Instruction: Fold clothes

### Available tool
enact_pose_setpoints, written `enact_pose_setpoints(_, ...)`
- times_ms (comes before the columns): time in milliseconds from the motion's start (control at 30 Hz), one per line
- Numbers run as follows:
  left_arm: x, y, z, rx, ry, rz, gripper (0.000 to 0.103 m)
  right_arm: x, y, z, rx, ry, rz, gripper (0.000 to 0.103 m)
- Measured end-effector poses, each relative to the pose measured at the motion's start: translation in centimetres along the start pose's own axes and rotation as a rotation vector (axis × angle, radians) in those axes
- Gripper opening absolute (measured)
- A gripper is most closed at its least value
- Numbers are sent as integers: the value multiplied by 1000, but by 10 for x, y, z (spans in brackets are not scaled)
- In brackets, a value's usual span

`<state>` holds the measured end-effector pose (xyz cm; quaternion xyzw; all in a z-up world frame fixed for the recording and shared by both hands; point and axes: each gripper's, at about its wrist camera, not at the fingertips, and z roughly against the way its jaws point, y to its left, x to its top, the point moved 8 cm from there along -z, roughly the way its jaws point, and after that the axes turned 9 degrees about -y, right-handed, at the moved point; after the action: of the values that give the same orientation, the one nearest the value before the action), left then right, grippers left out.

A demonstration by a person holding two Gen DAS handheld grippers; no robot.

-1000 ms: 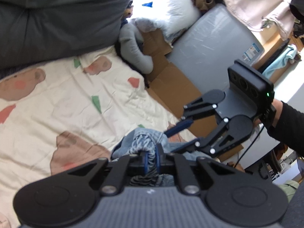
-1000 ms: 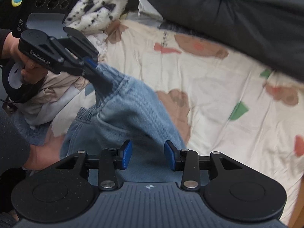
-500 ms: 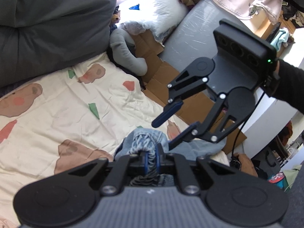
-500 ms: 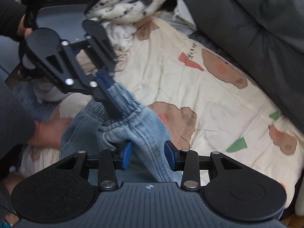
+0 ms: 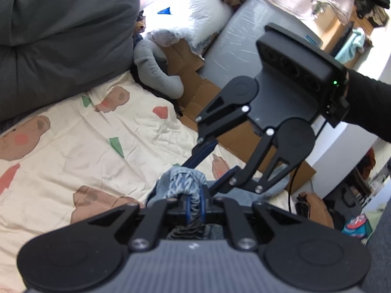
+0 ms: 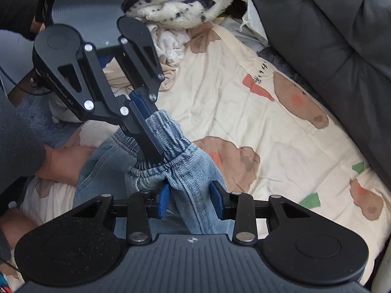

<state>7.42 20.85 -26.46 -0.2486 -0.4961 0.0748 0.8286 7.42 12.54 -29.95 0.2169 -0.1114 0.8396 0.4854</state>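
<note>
Nearest in the left wrist view, the left tongs [image 5: 194,204] are clenched on the gathered elastic waistband of the jeans [image 5: 185,178], the bunched denim squeezed between the blue pads. Only a small hump of cloth shows here; the rest is hidden below the tongs' body. Just past it the right tongs [image 5: 207,161] reach down at the same bunch, a dark sleeve [image 5: 366,109] behind them.

The right wrist view shows far more of the jeans [image 6: 195,171]: the waistband hangs lifted above the bed, a fold of denim running down between the right tongs [image 6: 189,199]. Their jaws have just been closing, with the denim between them; the left pad touches the cloth, but a firm pinch from both sides cannot be made out. The left tongs [image 6: 149,146] come in from upper left, biting the waistband. A bare hand [image 6: 63,163] lies at the left against the cloth.

Beyond, the printed sheet [image 6: 244,112] lies flat and bare toward the right. Its far edge meets a dark grey cushion [image 6: 342,36]; a spotted plush [image 6: 185,2] and crumpled laundry crowd the upper left. The left wrist view alone shows the bed's side edge, with cardboard [image 5: 193,88] and a grey case [image 5: 244,39] past it.
</note>
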Motion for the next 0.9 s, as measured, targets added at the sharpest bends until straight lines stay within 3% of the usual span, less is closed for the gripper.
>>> enact_pose_setpoints(367, 0, -11, 1, -66, 39, -40, 7, 5, 11, -12, 19, 17, 83, 40)
enact_pose_setpoints(400, 0, -12, 1, -70, 39, -40, 7, 4, 13, -13, 27, 14, 76, 37)
enact_pose_setpoints(433, 0, -12, 1, -71, 40, -40, 7, 3, 14, -13, 38, 7, 65, 24)
enact_pose_setpoints(467, 0, -12, 1, -68, 41, -41, 7, 2, 16, -14, 45, -5, 51, 20)
enact_pose_setpoints(667, -7, 1, 3, -13, 76, 10, 9, -9, 15, -18, -3, -55, -25, 5)
enact_pose_setpoints(733, -10, 7, 9, 12, 67, 29, 11, -17, 9, -18, -22, -63, -59, 4)
enact_pose_setpoints(833, -14, 23, 18, 62, 60, 97, 20, -31, -2, -21, -41, -76, -112, 3)
enact_pose_setpoints(900, -20, 36, 21, 122, 76, 126, 37, -37, -11, -22, -45, -105, -149, 3)
